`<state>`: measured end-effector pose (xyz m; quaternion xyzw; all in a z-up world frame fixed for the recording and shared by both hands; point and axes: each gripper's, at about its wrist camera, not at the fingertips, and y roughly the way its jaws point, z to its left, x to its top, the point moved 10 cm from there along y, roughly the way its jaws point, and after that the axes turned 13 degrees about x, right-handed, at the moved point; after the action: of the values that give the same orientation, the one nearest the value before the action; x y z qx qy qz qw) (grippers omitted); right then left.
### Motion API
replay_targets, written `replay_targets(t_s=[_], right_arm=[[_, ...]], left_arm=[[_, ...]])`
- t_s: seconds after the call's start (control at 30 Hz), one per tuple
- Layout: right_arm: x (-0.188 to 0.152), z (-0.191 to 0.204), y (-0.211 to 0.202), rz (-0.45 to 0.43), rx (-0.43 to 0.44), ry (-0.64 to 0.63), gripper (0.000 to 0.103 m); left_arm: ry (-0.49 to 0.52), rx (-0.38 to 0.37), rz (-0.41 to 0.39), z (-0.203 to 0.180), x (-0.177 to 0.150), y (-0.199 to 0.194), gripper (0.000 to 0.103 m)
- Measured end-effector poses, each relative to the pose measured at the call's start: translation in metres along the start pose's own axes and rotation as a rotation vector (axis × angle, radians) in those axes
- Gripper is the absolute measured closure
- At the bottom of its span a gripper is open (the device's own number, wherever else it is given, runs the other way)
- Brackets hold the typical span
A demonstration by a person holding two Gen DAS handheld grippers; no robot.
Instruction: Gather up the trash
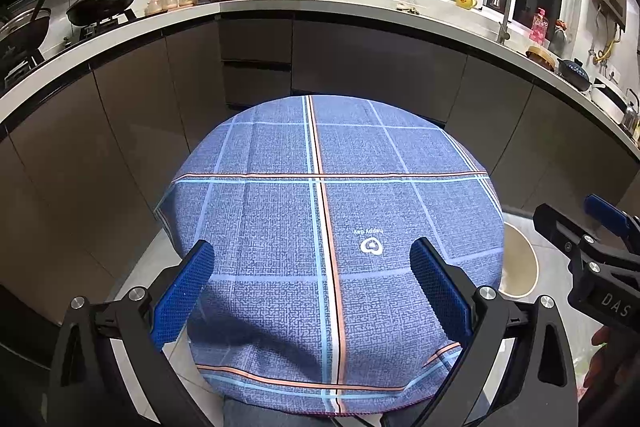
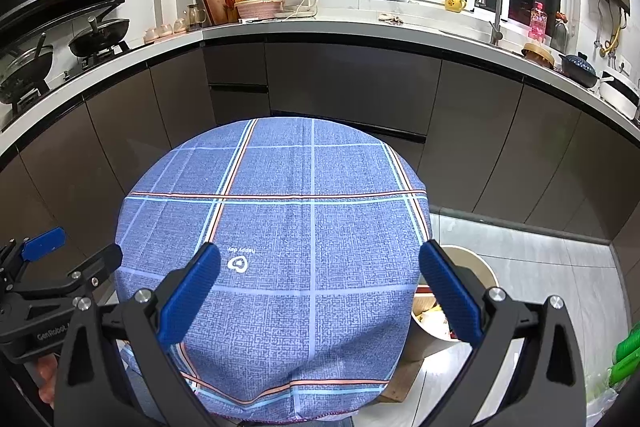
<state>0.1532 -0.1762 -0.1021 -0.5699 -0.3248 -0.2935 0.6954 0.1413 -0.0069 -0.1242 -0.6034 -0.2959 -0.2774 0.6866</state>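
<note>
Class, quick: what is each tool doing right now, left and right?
Left tool: open, holding nothing, above the blue tablecloth.
Right tool: open, holding nothing.

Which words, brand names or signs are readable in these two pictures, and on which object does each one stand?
"happy day", upside down, above a white heart-shaped logo: on the blue tablecloth.
"DAS", cut off by the picture edge: on the body of the right gripper, seen from the left wrist.
"GenRobot", cut off: on the body of the left gripper, seen from the right wrist.
Pink bottle label by the window: too small to read.
</note>
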Motion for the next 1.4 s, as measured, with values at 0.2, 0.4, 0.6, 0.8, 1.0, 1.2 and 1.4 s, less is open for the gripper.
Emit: replay_targets(t_s=[0.2, 0.4, 0.6, 0.8, 1.0, 1.2, 1.4], right_arm=[[-0.0005, 0.0002, -0.0014, -0.005, -0.001, 0.001, 0.003], [-0.0004, 0.0003, -0.0025, -0.005, 0.0, 0.002, 0.003], [0.0003, 0.0004, -0.003, -0.006, 0.0, 0.002, 0.003], [0.0009, 0.0011, -0.0051, -0.011, -0.001, 0.0, 0.003], [0.0007, 0.0015, -0.0053, -0.012, 0.001, 0.002, 0.003], [0.0007, 0.0015, -0.0059, -0.012, 0.0, 0.003, 0.003], [0.0009, 0.0007, -0.0063, -0.013, -0.001, 0.004, 0.003]], left_arm=[[0.001, -0.008, -0.001, -0.0014, 0.0004, -0.0019, 0.008], [0.001, -0.011, -0.002, -0.0018, 0.0003, -0.0032, 0.008], [0.0, -0.013, -0.004, -0.0024, 0.0014, -0.0035, 0.008], [-0.001, -0.018, -0.007, -0.0027, 0.0032, -0.0046, 0.008], [-0.002, -0.022, -0.006, -0.0038, 0.0032, -0.0051, 0.008], [-0.002, -0.025, -0.005, -0.0052, 0.0024, -0.005, 0.008], [-0.003, -0.029, -0.003, -0.0065, 0.0022, -0.0053, 0.008]])
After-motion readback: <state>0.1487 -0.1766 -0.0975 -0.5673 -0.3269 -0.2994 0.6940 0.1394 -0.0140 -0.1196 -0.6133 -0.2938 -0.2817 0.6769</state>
